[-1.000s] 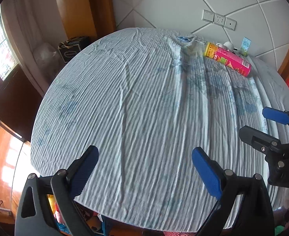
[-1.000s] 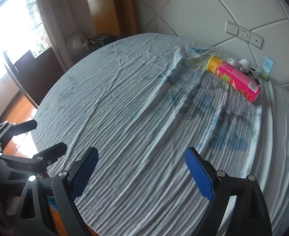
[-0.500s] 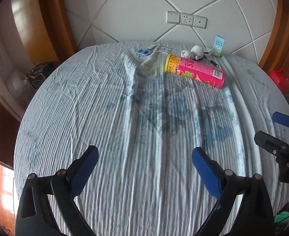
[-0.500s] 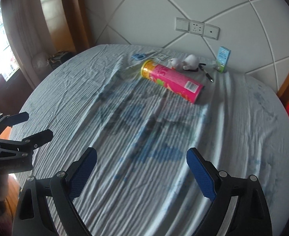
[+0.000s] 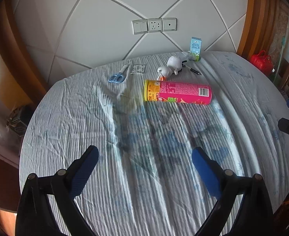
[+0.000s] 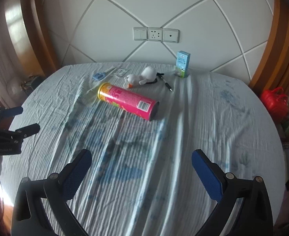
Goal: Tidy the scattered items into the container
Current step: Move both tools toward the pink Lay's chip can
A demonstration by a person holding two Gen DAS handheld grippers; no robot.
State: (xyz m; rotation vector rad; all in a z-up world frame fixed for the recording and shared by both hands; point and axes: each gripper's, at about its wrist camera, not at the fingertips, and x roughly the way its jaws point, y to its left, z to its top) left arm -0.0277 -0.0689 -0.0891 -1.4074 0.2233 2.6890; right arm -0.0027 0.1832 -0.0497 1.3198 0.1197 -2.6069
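Nothing is looking tidied yet: the left gripper [image 5: 144, 157] and right gripper [image 6: 141, 161] are hovering wide open and empty over the bed [image 5: 65, 118], while the pink canister [image 5: 177, 95], scissors [image 5: 116, 76], toy [image 5: 172, 65], pen [image 5: 193, 70] and carton [image 5: 195, 49] are lying scattered near the headboard.

Bedroom: sheeted bed [image 5: 144, 157], padded headboard [image 5: 109, 19]

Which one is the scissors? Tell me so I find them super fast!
Look at the wall sockets above the bed, then drop down to the sheet just below and a little left. The scissors lie flat there, beside a small grey packet. They are the only thing with round light-blue handle loops; the pink tube and white plush toy sit further right.
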